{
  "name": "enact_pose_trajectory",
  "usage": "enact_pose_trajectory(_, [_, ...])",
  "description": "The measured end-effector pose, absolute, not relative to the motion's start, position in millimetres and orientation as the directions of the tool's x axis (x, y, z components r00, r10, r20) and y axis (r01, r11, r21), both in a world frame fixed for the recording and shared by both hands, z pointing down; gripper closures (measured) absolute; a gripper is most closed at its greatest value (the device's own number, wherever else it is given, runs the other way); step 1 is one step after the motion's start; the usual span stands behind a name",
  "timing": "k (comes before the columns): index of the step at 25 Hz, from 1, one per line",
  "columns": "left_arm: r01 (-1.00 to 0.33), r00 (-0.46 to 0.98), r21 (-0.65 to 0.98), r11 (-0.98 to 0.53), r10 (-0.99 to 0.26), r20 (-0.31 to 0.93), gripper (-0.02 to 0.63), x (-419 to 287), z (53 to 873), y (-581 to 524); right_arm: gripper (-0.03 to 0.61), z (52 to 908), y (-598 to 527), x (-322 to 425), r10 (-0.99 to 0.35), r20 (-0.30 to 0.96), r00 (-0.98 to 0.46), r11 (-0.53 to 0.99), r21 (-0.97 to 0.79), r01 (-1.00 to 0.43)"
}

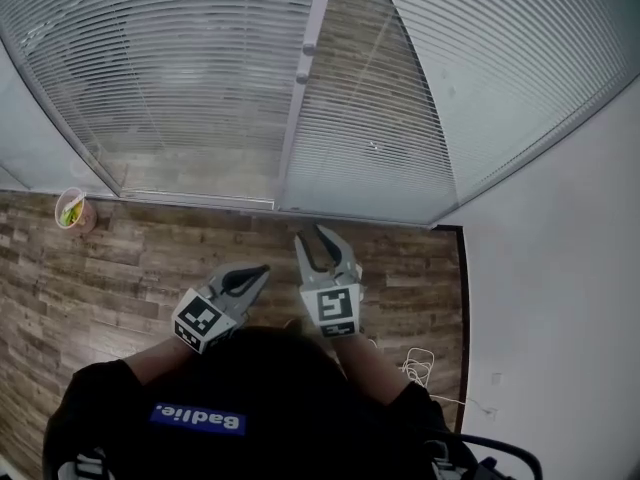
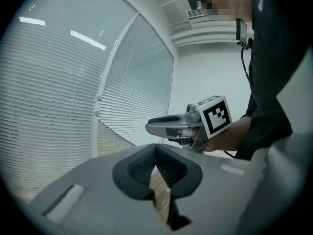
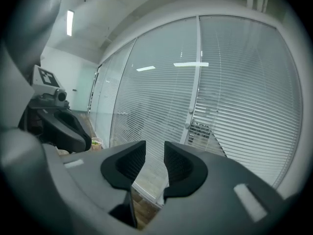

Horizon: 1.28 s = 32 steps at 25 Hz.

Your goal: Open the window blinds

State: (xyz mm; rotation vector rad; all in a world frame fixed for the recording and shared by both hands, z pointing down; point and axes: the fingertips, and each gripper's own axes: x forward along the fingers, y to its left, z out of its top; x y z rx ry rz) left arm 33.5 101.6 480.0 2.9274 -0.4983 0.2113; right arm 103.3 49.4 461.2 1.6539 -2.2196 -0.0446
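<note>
left gripper (image 1: 262, 270) clenched on nothing, right gripper (image 1: 312, 236) parted and empty. the blinds (image 1: 170, 58) hang fully down, untouched, so opening seems not yet begun.

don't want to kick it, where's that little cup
The cup stands on the wood floor at the head view's far left, beside the bottom frame of the blinds.

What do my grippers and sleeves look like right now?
The left gripper and right gripper both have light grey bodies with black ribbed pads inside the jaws. Each carries a white cube printed with black square markers. The person wears dark sleeves, and the top has a blue patch with white print.
</note>
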Motion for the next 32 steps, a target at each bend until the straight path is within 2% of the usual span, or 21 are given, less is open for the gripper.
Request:
enact_pose_trajectory(8, [-0.296, 0.948, 0.128, -0.947, -0.275, 0.159, 0.614, 23, 488, 96, 0.462, 476, 64, 73, -0.92, 0.25, -0.301, 0.351, 0.189, -0.917])
enact_pose_trajectory(13, [-0.294, 0.949, 0.141, -0.945, -0.271, 0.158, 0.614, 17, 492, 86, 0.499, 488, 72, 58, -0.908, 0.23, -0.351, 0.379, 0.09, -0.921])
enact_pose_trajectory(21, [-0.306, 0.945, 0.148, -0.94, -0.281, 0.167, 0.614, 12, 496, 76, 0.514, 510, 77, 51, -0.874, 0.253, -0.415, 0.423, -0.025, -0.906])
enact_pose_trajectory(32, [-0.33, 0.938, 0.151, -0.932, -0.305, 0.166, 0.614, 10, 500, 76, 0.571, 524, 80, 51, -0.859, 0.241, -0.452, 0.456, -0.042, -0.889])
